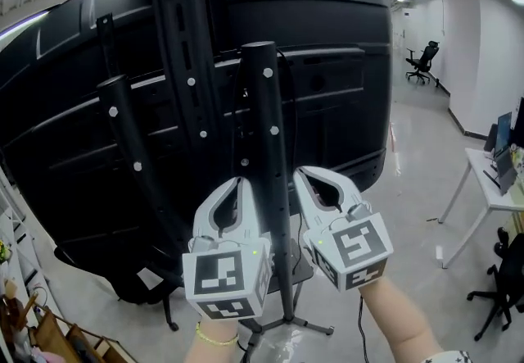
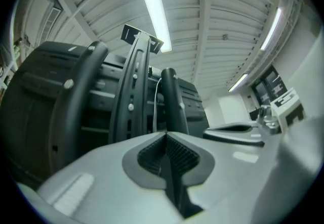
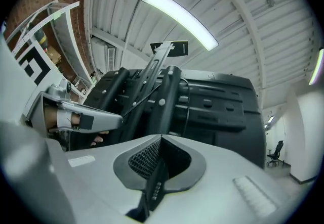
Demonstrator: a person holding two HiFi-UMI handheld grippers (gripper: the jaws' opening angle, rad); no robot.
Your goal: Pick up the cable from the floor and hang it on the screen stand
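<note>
A big black screen (image 1: 344, 42) shows its back on a stand with several black posts (image 1: 266, 107). Down the stand, between the posts, hangs a thin cable (image 1: 238, 111), which also shows in the left gripper view (image 2: 157, 97) and the right gripper view (image 3: 187, 99). Both grippers are raised side by side just in front of the middle post. My left gripper (image 1: 242, 183) (image 2: 165, 134) is shut with nothing between its pads. The right gripper (image 1: 301, 173) (image 3: 161, 138) is shut and empty too. Neither touches the cable.
The stand's feet (image 1: 288, 325) spread on the grey floor below my hands. A white desk (image 1: 490, 189) and a black chair (image 1: 509, 279) are at the right, another office chair (image 1: 422, 60) far back. Shelves with bags (image 1: 45, 328) stand at the lower left.
</note>
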